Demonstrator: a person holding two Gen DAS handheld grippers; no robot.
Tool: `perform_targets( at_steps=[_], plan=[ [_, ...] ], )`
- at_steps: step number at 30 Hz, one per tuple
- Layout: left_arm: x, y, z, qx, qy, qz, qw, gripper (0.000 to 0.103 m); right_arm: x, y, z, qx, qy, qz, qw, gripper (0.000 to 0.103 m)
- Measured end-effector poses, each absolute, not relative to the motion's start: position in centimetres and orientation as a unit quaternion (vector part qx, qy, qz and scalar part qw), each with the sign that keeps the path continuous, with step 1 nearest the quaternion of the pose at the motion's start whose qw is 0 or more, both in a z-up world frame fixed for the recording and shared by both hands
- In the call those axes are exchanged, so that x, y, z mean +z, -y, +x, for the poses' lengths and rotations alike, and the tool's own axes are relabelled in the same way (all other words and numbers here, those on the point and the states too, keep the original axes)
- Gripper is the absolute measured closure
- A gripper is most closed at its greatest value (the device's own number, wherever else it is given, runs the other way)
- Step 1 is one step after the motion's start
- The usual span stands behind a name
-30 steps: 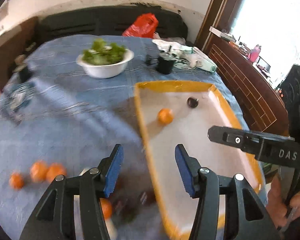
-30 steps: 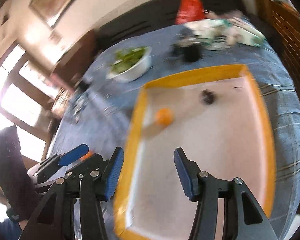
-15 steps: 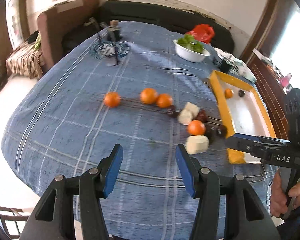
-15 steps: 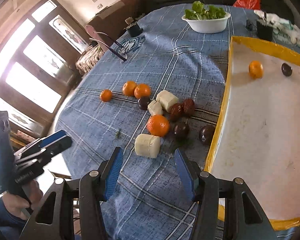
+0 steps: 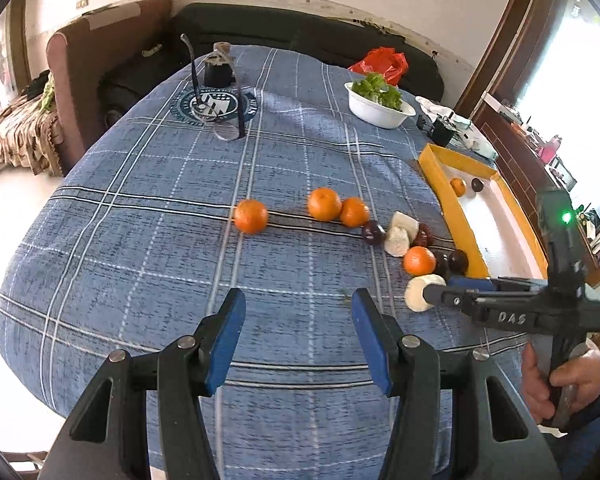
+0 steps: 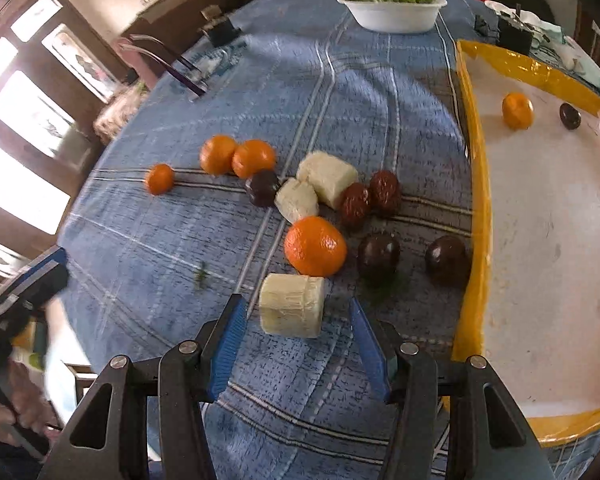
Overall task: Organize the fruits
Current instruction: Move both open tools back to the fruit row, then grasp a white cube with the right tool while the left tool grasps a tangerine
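Oranges (image 6: 315, 246), dark plums (image 6: 379, 255), pale cut chunks (image 6: 292, 305) loose on cloth; orange, plum in yellow-rimmed tray (image 6: 476, 208).

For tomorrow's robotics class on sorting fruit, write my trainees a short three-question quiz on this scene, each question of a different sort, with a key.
1. True or false: the yellow-rimmed white tray holds one small round orange and one dark round fruit.
2. How many oranges lie on the blue checked tablecloth?
3. What sits nearest in front of the right gripper? A) the pale cream cylinder-shaped piece B) the white bowl of green leaves C) an orange

Key: 1 true; 2 four; 3 A
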State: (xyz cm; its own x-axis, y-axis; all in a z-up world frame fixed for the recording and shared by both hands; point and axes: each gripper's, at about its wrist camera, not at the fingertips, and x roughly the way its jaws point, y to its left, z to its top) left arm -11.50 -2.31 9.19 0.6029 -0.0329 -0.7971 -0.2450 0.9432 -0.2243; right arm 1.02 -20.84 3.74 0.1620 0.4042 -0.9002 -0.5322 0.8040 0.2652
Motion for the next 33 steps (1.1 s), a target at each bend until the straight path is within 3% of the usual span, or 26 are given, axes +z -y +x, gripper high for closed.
perform_targets(
  at_steps=[1,5,19,28,33],
  plan=[
    [9.1,1.8,-11.4,0.059,-0.442,-0.159,0.881,0.048,3.5,20.6,0.9,0.302,-0.571,-0.06,0.761,0.058],
    [8.7,0.0,-10.2,0.052,-0.446,-0.161,0.879,0.043,3.5,20.1,0.5,0.286,-0.57,-0.067,0.767,0.069],
    [3.6,-3.0,-1.4,0.03,-0.486,-0.122,0.865,0.044,7.0,23.5,-2.7,0.266,-0.538,-0.046,0.798,0.069],
    [1.5,-2.8,0.4,0.029,-0.488,-0.109,0.865,0.071,8.3,25.8,-3.3,0.248,-0.53,-0.038,0.81,0.069],
    [1.8,-1.7,-0.8,0.031,-0.484,-0.117,0.867,0.071,9.1,25.5,-3.0,0.263,-0.518,-0.04,0.813,0.069]
  ],
)
